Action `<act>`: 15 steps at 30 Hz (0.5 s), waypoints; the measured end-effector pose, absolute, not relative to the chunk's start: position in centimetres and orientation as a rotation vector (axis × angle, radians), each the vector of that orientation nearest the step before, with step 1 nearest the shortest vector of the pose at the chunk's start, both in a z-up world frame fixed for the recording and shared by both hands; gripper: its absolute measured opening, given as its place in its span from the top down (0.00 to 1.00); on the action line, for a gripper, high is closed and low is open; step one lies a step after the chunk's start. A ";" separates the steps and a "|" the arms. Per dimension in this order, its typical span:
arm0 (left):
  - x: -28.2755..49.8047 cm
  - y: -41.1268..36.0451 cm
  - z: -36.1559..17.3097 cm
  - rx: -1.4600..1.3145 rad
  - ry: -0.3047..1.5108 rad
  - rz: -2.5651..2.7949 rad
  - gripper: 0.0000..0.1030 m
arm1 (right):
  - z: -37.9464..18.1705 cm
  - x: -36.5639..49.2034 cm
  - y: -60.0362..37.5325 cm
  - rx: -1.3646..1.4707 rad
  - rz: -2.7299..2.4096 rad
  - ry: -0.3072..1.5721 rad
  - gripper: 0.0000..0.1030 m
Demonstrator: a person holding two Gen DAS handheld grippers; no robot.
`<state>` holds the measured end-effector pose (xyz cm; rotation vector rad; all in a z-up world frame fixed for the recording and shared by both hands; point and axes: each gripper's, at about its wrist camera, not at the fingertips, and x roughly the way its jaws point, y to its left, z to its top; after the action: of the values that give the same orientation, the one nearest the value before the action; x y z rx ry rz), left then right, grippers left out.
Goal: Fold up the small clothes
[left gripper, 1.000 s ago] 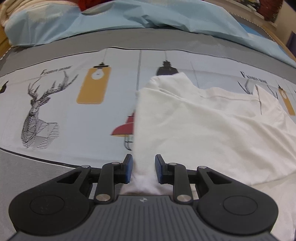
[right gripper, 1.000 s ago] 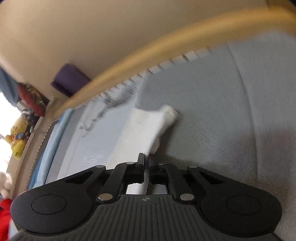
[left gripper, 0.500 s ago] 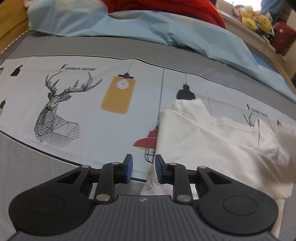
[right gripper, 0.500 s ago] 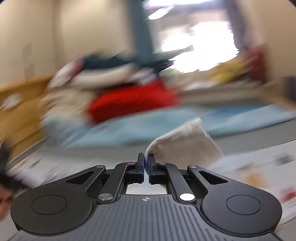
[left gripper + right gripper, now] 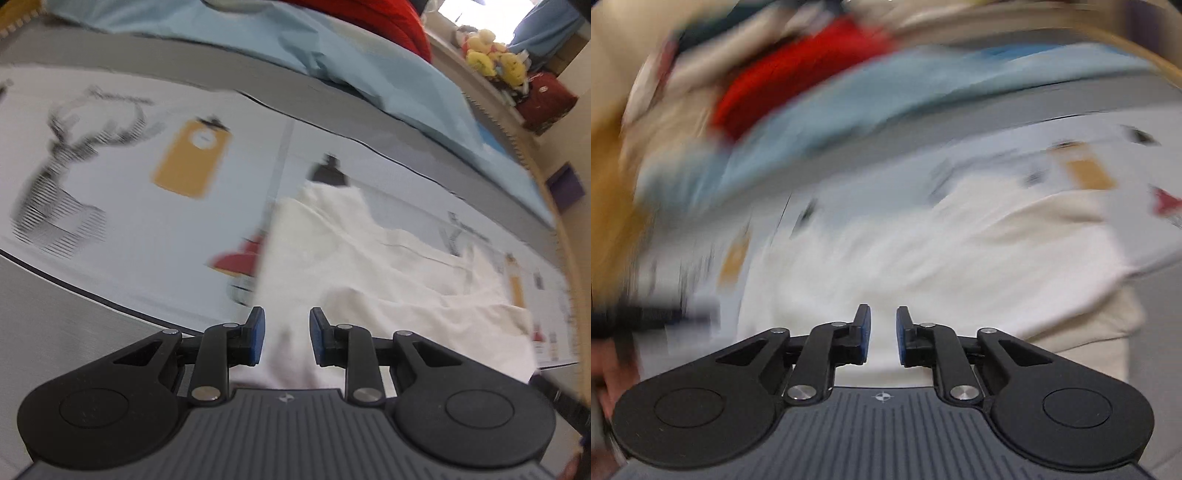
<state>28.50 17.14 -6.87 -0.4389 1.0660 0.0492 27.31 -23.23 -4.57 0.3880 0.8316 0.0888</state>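
A white garment (image 5: pixel 369 273) lies rumpled on the printed bedsheet (image 5: pixel 147 206), partly folded over itself. My left gripper (image 5: pixel 284 334) is open just above its near edge, with white cloth showing between the blue pads but not pinched. In the blurred right wrist view the same white garment (image 5: pixel 923 258) fills the middle. My right gripper (image 5: pixel 882 334) is open over it and holds nothing.
A light blue quilt (image 5: pixel 332 48) and a red cloth (image 5: pixel 369 18) are piled at the far side of the bed. Soft toys (image 5: pixel 491 59) sit on a ledge at the back right. A wooden bed rail (image 5: pixel 572 258) runs along the right edge.
My right gripper has opened and let go of the white cloth it carried, after swinging across the bed. My left gripper has stayed open and shifted back over the garment's edge.
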 end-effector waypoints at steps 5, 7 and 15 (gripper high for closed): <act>29.7 14.2 -9.5 -0.433 1.116 0.000 0.72 | -4.7 28.4 -29.7 0.519 -0.200 0.737 0.81; 30.2 13.2 -10.3 -0.418 1.137 -0.003 0.66 | -4.7 28.2 -32.2 0.586 -0.283 0.703 0.81; 31.2 9.9 -11.9 -0.253 1.141 0.007 0.74 | -6.0 28.2 -36.8 0.693 -0.369 0.698 0.81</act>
<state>31.18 9.95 -11.86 -0.2534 1.1415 0.0073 28.18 -36.84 -6.01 0.6926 0.6980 -0.3688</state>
